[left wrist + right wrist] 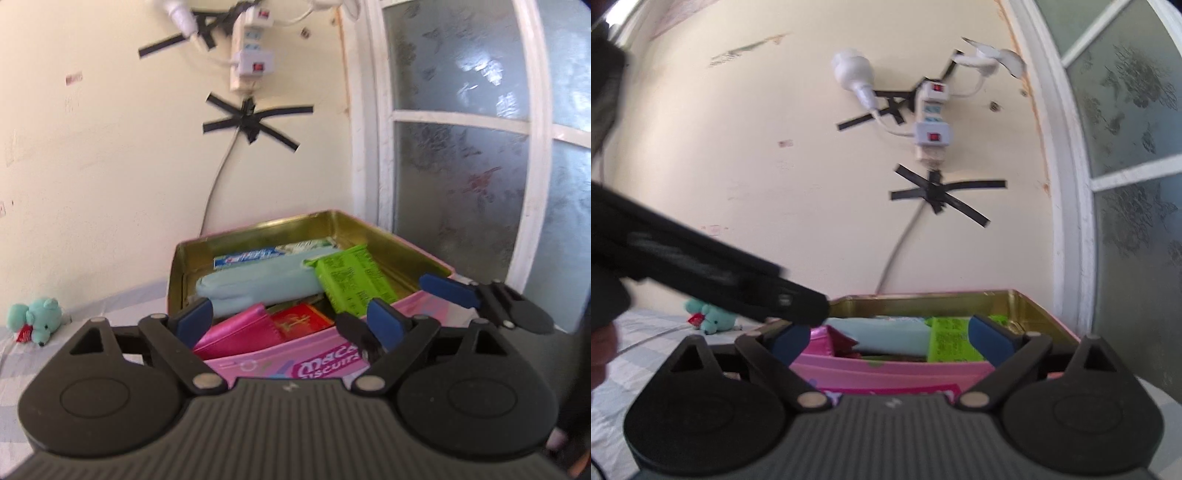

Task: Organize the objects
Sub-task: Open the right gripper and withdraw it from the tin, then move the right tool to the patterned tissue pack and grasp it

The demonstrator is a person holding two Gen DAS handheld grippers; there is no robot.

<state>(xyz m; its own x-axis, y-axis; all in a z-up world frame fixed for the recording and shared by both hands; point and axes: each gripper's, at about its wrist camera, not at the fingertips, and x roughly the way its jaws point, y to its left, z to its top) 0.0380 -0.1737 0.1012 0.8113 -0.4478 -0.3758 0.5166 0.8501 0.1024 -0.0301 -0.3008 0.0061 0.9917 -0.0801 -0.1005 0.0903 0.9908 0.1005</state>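
Your tin (pixel 373 221) sits on the bench (pixel 22 369) against the wall (pixel 92 147), the window (pixel 461 147) to its right. In it, the toothpaste box (pixel 247 256) lies along the back, the soft pouch (pixel 255 286) before it, the snack packet (pixel 354 275) to the right, leaning over the pouch's end, and the wallet (pixel 240 332) and small card packet (pixel 301 317) nearest you. The plush toy (pixel 35 319) lies well left of the tin, by the wall.

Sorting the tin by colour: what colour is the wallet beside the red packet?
Bright metallic pink wallet; clearest in the left wrist view.
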